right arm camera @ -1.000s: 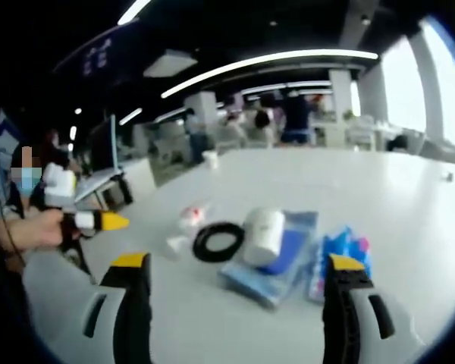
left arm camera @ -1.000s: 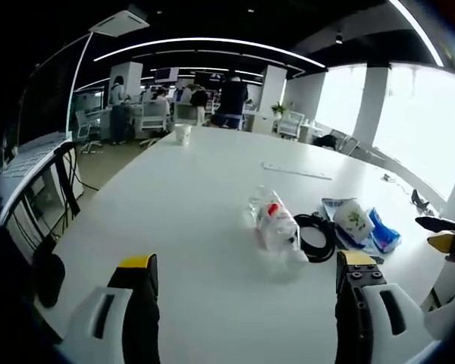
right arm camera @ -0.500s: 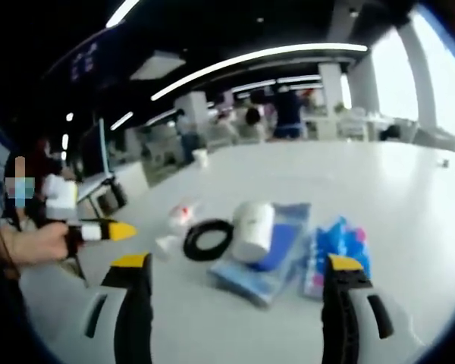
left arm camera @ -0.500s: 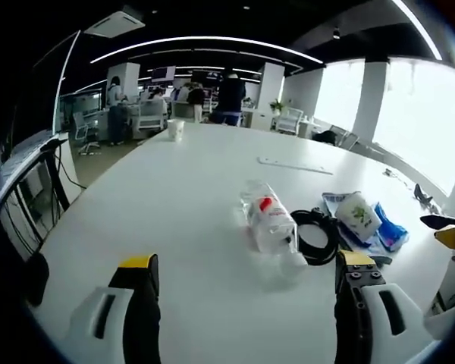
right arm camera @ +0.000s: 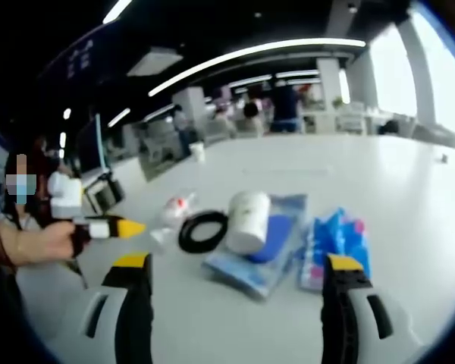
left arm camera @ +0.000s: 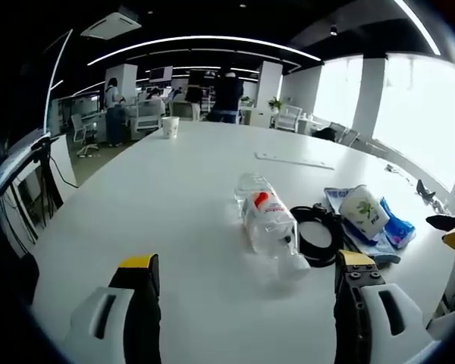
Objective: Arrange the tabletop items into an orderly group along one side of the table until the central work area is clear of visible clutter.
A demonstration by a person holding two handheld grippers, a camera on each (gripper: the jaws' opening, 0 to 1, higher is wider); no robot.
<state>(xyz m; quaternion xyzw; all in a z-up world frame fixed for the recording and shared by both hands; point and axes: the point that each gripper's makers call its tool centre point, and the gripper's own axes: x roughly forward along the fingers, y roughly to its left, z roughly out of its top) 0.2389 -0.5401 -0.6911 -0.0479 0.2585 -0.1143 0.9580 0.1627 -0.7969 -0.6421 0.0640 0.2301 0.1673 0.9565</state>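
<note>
On the white table point(left arm camera: 152, 205) a clear plastic bottle point(left arm camera: 268, 221) with a red-and-white label lies on its side, beside a black cable coil point(left arm camera: 315, 233). Right of them a white roll point(left arm camera: 362, 213) rests on a blue flat pack point(left arm camera: 341, 205), with a blue wrapper packet point(left arm camera: 397, 229) further right. My left gripper point(left arm camera: 243, 303) is open, short of the bottle. In the right gripper view my right gripper point(right arm camera: 235, 303) is open before the white roll point(right arm camera: 246, 221), blue flat pack point(right arm camera: 262, 254), coil point(right arm camera: 201, 231), bottle point(right arm camera: 171, 208) and blue packet point(right arm camera: 335, 243). The left gripper's yellow tip point(right arm camera: 125, 227) enters from the left.
A paper cup point(left arm camera: 171, 127) stands far back on the table, and a long flat strip point(left arm camera: 294, 161) lies mid-table. Office desks, chairs and several people are beyond the far end. A person's hand point(right arm camera: 45, 241) holds the left gripper at the table's near edge.
Both cameras have crept closer to the items, which sit slightly larger in view. Nothing on the table has moved and both grippers stay open.
</note>
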